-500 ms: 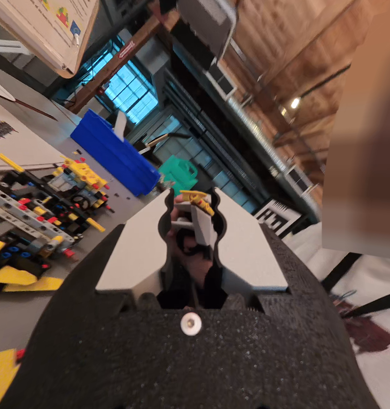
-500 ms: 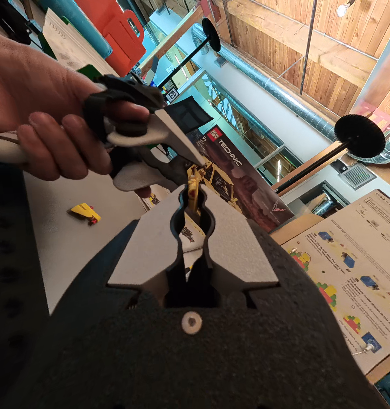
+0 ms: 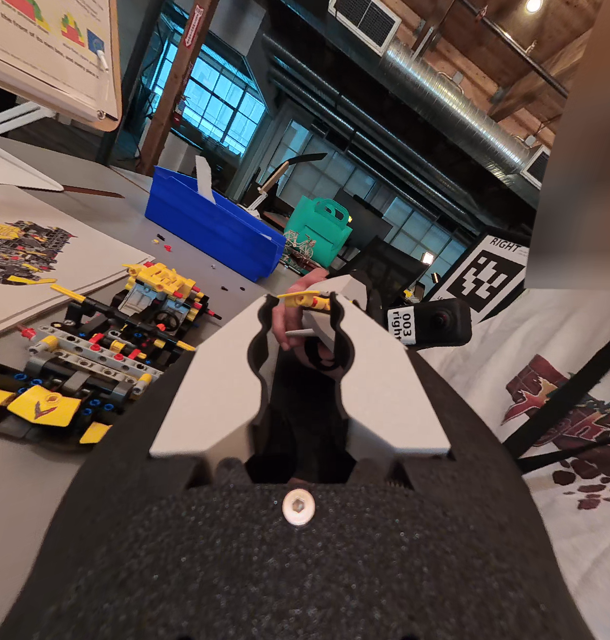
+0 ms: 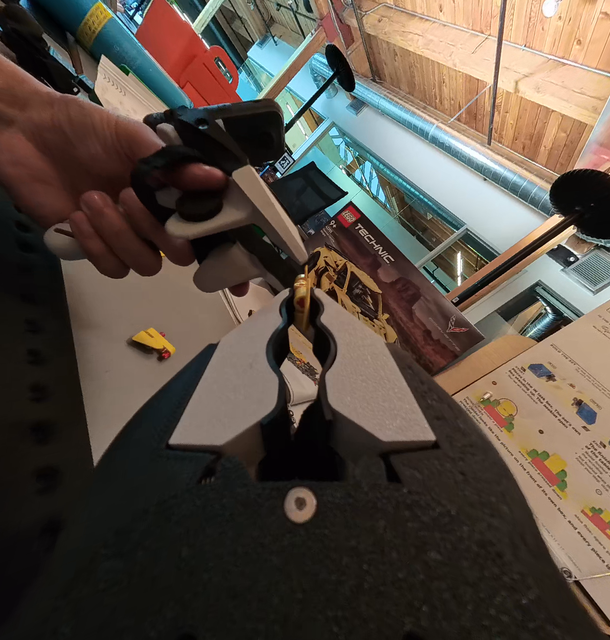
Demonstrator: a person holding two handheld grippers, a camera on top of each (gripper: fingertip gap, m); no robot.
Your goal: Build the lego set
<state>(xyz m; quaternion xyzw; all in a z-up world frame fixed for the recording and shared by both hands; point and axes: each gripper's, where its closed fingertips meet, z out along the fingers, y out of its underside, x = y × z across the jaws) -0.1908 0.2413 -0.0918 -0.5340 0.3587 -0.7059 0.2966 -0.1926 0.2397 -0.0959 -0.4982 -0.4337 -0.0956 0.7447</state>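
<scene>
The right gripper [image 4: 301,304] clenches a small flat yellow plastic lego panel with a red pin [image 4: 301,306] at its very tips; the left gripper [image 3: 301,304], spread wide, brackets that panel without visibly pinching it; light, rigid and slick, it probably wants gripping across its flat faces; the half-built black-and-yellow car chassis [image 3: 99,346] lies on the table left of the left gripper.

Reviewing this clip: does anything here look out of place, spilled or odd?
Mostly orderly. A few tiny loose pieces lie scattered on the table beside the blue bin, and one yellow part sits alone, apart from the car build.
</scene>
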